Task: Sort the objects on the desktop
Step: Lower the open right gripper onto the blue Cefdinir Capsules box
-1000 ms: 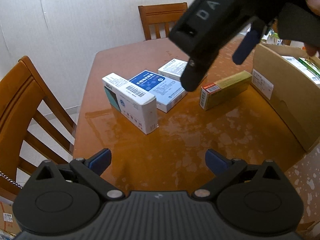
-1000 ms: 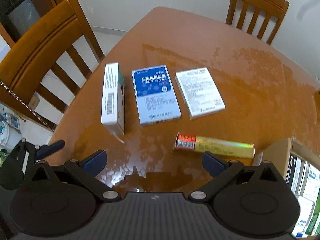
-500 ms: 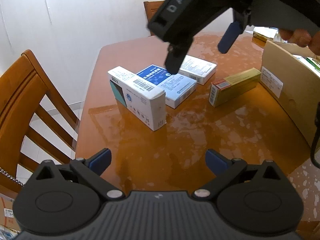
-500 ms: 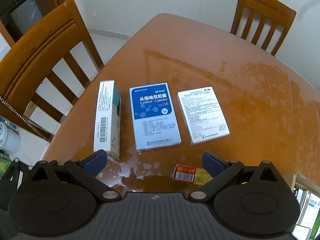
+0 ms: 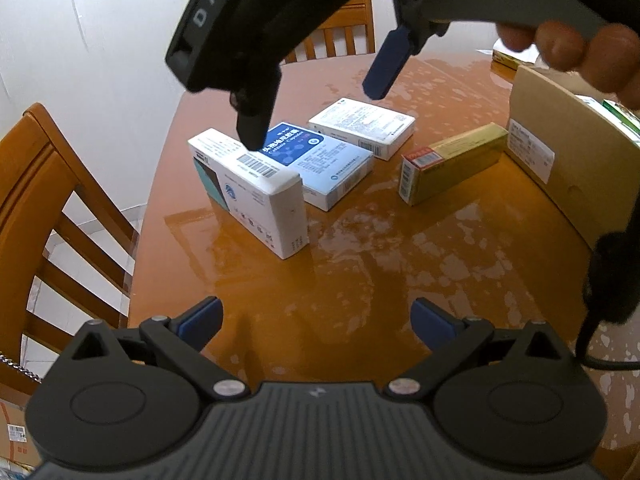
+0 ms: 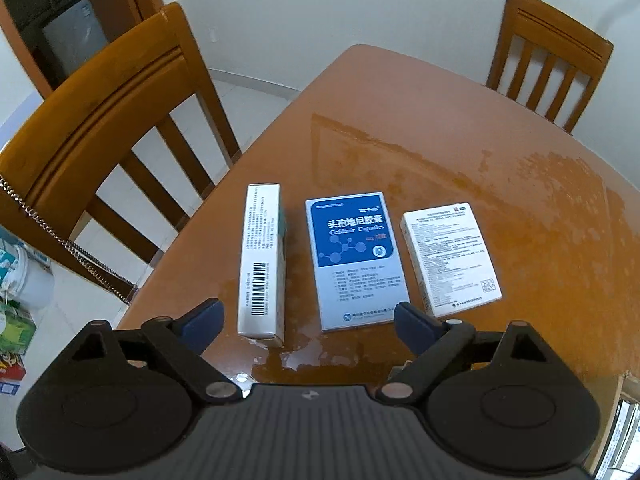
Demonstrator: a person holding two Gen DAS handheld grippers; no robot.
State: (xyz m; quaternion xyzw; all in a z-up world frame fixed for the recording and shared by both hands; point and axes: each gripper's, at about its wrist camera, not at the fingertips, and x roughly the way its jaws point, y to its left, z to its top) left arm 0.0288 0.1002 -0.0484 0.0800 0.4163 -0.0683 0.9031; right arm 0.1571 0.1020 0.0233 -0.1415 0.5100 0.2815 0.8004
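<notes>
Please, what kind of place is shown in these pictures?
Probably a dining room in a home. A wooden table stands near a white wall, with wooden slat-back chairs around it. Medicine boxes lie on it, beside a cardboard box.

The left gripper (image 5: 316, 322) is held low and tipped downward, its blue pads wide apart with nothing between them. The right gripper (image 5: 316, 108) is held higher up and pointed steeply down by a hand (image 5: 568, 52). Its jaws are being closed, and nothing is gripped yet.
</notes>
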